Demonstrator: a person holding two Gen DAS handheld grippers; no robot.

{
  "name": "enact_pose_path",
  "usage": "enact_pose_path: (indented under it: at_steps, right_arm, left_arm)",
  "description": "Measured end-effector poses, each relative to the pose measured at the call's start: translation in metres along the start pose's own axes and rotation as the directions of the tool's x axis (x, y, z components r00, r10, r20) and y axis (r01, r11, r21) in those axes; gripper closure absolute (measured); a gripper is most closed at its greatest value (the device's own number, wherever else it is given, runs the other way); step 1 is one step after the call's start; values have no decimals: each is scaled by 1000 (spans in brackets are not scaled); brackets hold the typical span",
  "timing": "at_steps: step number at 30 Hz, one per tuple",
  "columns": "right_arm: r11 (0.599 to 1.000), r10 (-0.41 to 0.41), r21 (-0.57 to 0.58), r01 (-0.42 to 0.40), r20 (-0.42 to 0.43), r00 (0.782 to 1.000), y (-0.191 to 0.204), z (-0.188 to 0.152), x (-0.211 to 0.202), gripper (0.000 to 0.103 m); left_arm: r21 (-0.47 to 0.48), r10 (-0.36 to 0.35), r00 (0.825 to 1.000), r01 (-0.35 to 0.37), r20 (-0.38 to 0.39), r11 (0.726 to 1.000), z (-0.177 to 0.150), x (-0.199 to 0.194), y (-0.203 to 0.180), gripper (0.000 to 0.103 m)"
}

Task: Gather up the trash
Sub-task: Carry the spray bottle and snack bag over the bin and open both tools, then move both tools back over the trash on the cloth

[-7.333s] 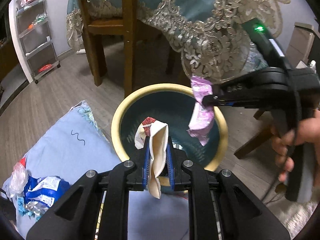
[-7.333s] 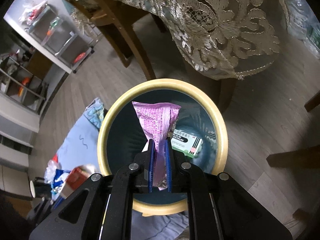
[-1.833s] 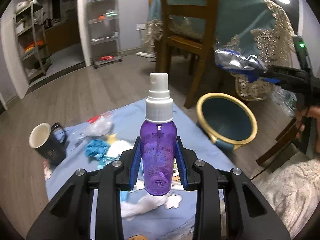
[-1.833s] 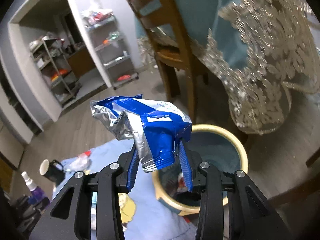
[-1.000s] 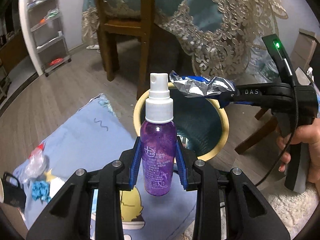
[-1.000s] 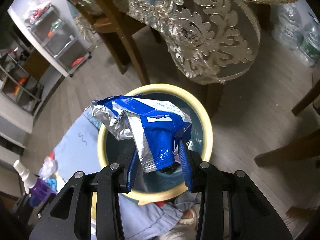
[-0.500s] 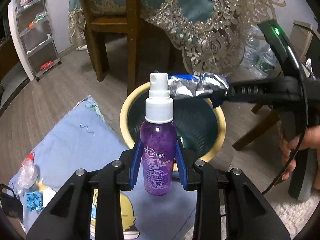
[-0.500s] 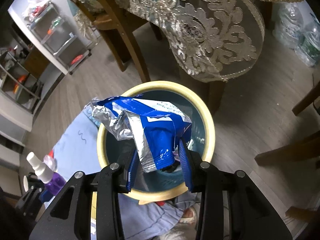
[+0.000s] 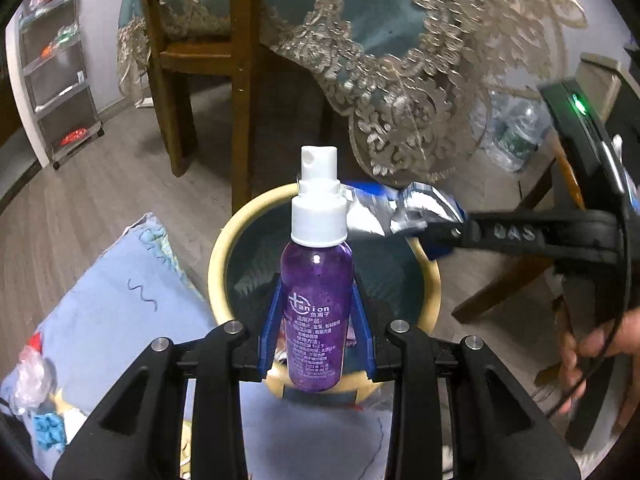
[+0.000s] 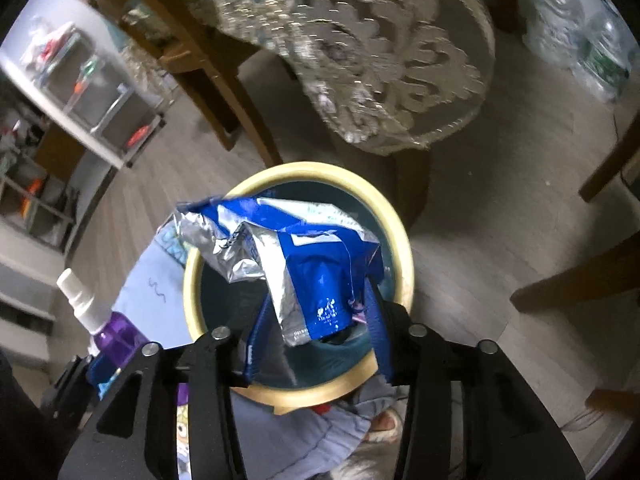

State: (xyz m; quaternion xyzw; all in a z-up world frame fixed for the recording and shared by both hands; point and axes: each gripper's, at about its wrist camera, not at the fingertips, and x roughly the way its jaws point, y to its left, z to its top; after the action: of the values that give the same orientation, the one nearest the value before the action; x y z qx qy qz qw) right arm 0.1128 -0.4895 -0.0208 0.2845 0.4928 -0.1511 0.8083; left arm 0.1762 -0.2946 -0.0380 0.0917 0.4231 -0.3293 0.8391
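The yellow-rimmed bin (image 10: 396, 240) sits on the floor by the blue mat (image 9: 104, 292), below both your hands. Your right gripper (image 10: 316, 320) has just been spreading; the crumpled blue foil wrapper (image 10: 304, 264) hangs loose between its jaws, light and slippery. Your left gripper (image 9: 316, 320) clamps the purple spray bottle (image 9: 316, 308) mid-body: stiff, smooth plastic, so keep hold below the shoulder.

both wrist views overlook the bin (image 9: 224, 256)
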Motion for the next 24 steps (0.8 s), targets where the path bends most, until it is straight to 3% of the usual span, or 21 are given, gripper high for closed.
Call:
enact_pose_path:
  at_steps: [1,2,3,6,10,13,15,17,20,24]
  right_arm:
    - [1000,17,15,-17,5,1000,-2,1,-1,45]
    - [1000,19,14,-19,10,1000,-1,2,-1,44]
    - [1000,-1,6,1,19,1000,1,2,-3,44]
    - [1000,5,-27,-4,16,1000,10,1,-3,43]
    - [994,-12,-109,17,41,999,30,1,-5,40]
    - [985,16,-173,-7,55,998,47,-4,-10,32]
    - [979,76,-194,-62,62,995,55,-7,-16,17]
    - [970,91,-233,-72,73,993,67,-12,-21,15]
    - [947,134,-304,-104,77,988,92,-28,-31,13]
    - [858,212,-492,-146,80,974,145,-67,-52,12]
  left_arm:
    - [-12,-16,1000,16,-5,1000,0,5,1,50]
    - [-8,-5,1000,5,-3,1000,0,7,1,35]
    - [8,26,1000,-26,0,1000,-1,7,0,34]
    - [10,17,1000,-17,-8,1000,-7,2,4,34]
    - [12,59,998,-59,20,998,-18,-23,16,29]
    - [-25,124,991,-123,52,992,-28,-46,30,23]
    - [-91,137,989,-131,60,987,-39,-65,42,17]
    - [-136,145,988,-136,54,981,-55,-88,55,17]
    - [-96,233,972,-228,38,969,-83,-125,68,14]
    - [-106,363,932,-359,19,927,-130,-180,95,14]
